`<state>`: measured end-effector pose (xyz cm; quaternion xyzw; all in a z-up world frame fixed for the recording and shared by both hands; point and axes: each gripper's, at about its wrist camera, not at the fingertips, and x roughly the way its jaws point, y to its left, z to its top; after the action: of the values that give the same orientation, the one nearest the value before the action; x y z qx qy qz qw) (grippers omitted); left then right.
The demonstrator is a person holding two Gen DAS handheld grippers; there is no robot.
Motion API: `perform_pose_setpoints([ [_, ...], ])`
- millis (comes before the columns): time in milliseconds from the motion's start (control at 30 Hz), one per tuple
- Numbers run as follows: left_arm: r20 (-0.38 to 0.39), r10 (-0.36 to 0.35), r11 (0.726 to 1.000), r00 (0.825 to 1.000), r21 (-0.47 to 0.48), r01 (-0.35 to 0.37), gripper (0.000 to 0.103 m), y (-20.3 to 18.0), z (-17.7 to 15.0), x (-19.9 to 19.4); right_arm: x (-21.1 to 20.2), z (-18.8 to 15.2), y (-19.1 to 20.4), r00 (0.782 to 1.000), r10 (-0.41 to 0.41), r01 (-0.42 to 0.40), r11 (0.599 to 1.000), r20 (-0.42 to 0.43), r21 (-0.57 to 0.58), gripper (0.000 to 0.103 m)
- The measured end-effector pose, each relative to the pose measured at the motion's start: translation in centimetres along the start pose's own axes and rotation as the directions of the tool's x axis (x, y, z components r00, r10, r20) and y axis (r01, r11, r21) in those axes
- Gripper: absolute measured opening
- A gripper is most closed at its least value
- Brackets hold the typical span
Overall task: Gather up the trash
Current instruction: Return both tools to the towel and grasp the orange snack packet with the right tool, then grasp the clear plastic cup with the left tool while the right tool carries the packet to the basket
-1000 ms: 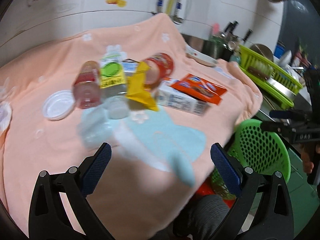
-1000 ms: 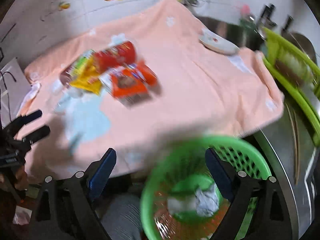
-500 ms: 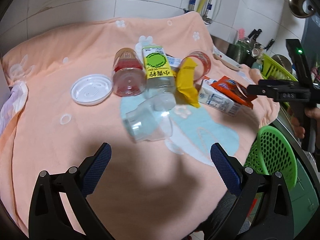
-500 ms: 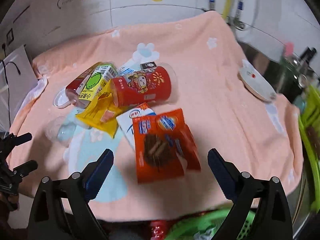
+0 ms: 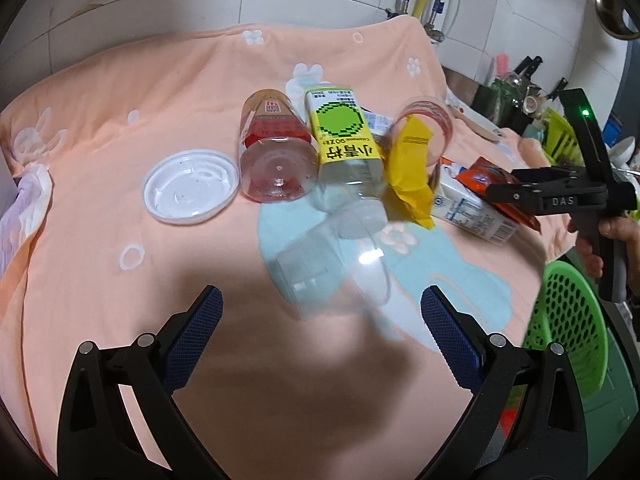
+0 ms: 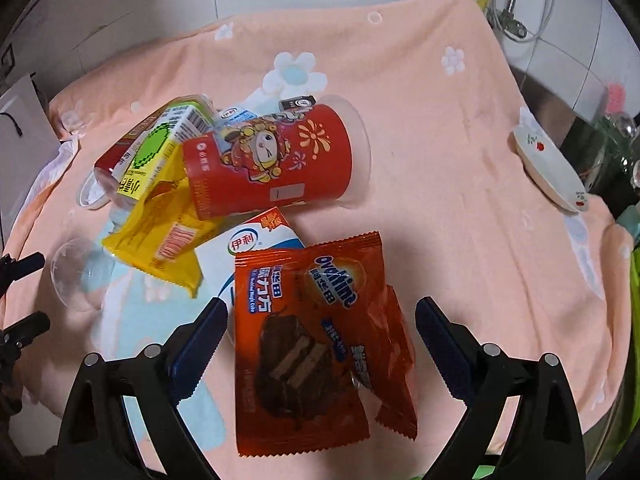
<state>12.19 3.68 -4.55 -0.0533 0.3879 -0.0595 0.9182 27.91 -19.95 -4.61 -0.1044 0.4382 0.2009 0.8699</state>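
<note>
green basket [image 5: 572,320] contents hidden; clear cup [image 5: 320,276] empty; both hand-held grippers spread.

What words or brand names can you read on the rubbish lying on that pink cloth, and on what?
"ovaltine" and "Magic Cube": orange wrapper.
"伊利": white milk carton.
"小青柠" and "90": bottle with the green and yellow label.
"DAS": right tongs, seen from the left wrist camera.
Red cup: cartoon figure; its small print is too small to read.
Yellow wrapper: barcode only, unreadable.
</note>
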Motion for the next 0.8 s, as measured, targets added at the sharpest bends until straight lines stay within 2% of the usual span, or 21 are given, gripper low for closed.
perform_pose_setpoints([
  [100,-0.007,0.008,0.999,1.0,0.039,-0.007,0.098,0.1,0.5,0.6,0.2,-0.2,-0.2,1.0,0.005,-0.005,1.0,-0.005,0.009,0.087],
  [167,-0.012,0.003,0.997,1.0,0.074,-0.002,0.098,0.2,0.8,0.8,0.1,-0.4,-0.3,1.0,0.019,-0.019,1.0,-0.009,0.022,0.08],
  [300,-0.049,-0.037,0.986,0.998,0.158,0.044,0.098,0.1,1.3,1.5,-0.3,-0.6,-0.1,1.0,0.024,-0.024,0.999,-0.004,0.029,0.071],
  [433,-0.092,-0.084,0.965,0.992,0.239,0.104,0.098,0.1,1.6,2.1,-0.7,-1.1,0.1,1.0,0.026,-0.026,0.999,0.004,0.028,0.067],
  [600,-0.124,-0.094,0.927,0.988,0.351,0.132,0.098,-0.2,1.8,2.8,-1.7,-1.6,0.1,0.999,0.034,-0.035,0.998,0.029,0.049,0.064],
  [700,-0.144,-0.109,0.906,0.984,0.393,0.158,0.098,-0.4,1.9,3.3,-2.7,-2.0,0.2,0.998,0.039,-0.042,0.997,0.048,0.06,0.062],
  [800,-0.155,-0.115,0.896,0.981,0.41,0.17,0.097,-0.4,2.0,3.8,-3.9,-2.4,0.3,0.996,0.046,-0.052,0.996,0.076,0.073,0.062],
])
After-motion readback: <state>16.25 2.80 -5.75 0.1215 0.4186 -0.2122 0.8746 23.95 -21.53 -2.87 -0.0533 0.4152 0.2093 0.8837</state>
